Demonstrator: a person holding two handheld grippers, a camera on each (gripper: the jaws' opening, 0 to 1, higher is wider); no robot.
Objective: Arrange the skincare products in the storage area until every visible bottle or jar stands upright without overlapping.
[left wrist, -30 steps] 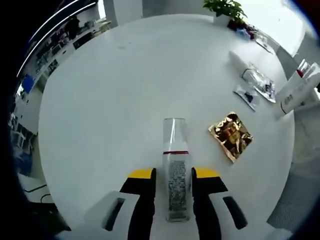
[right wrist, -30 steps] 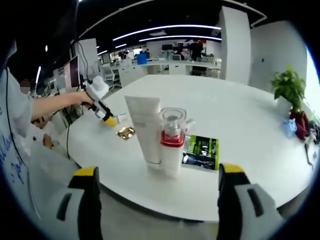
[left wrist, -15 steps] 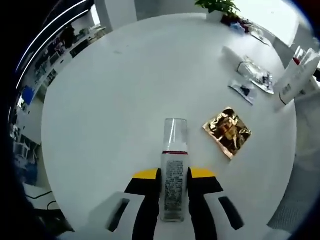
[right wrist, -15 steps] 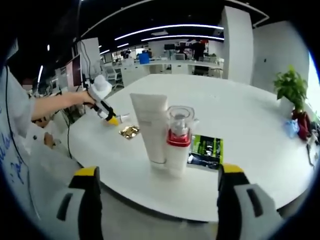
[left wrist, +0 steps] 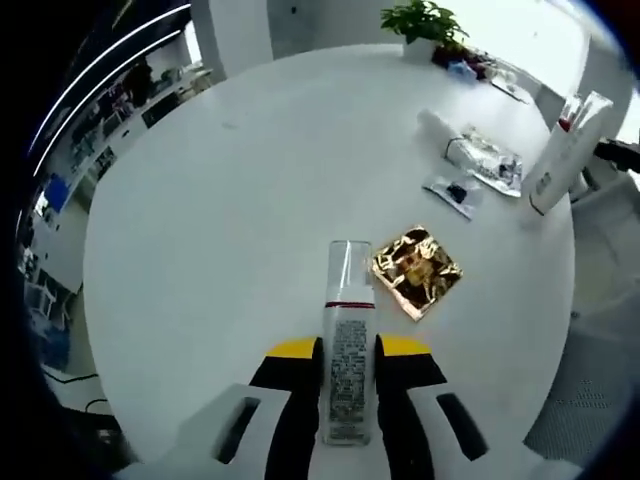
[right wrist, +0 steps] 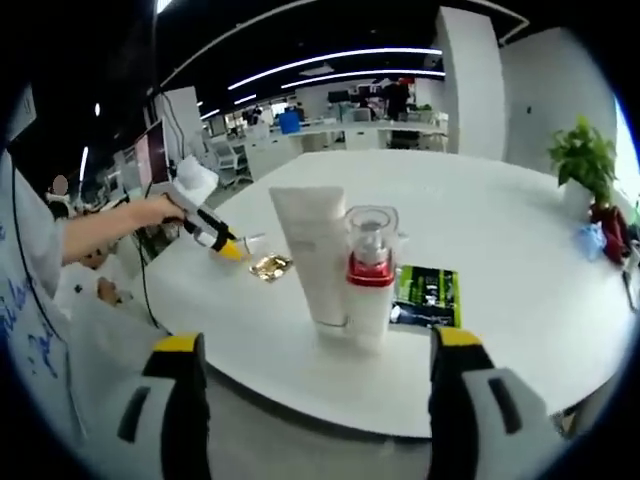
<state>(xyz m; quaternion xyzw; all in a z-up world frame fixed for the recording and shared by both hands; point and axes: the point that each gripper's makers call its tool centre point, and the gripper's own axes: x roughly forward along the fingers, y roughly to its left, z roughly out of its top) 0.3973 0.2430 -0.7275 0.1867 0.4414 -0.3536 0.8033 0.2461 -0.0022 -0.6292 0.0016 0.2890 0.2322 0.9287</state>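
A clear bottle [left wrist: 350,285] with a red band and a printed label lies lengthwise between the yellow-tipped jaws of my left gripper [left wrist: 348,347], which is shut on its lower half just over the white round table [left wrist: 230,200]. In the right gripper view the same left gripper [right wrist: 222,244] sits in a person's hand at the table's left edge, the bottle's clear end [right wrist: 250,242] poking out. A white tube [right wrist: 314,254] and a pump bottle [right wrist: 370,275] with a red collar stand upright side by side. My right gripper [right wrist: 317,342] is wide open in front of them, well short of the table.
A gold foil sachet [left wrist: 417,270] lies right of the held bottle. Farther off lie a white tube [left wrist: 438,126], clear packets [left wrist: 488,156] and a small sachet [left wrist: 455,190]. A green-black packet [right wrist: 428,290] lies flat behind the pump bottle. A potted plant [left wrist: 425,20] stands at the far edge.
The left jaws closed onto the clear bottle, and that view has since swung so the sachet sits closer. The right gripper stayed open, its view drifting slightly.
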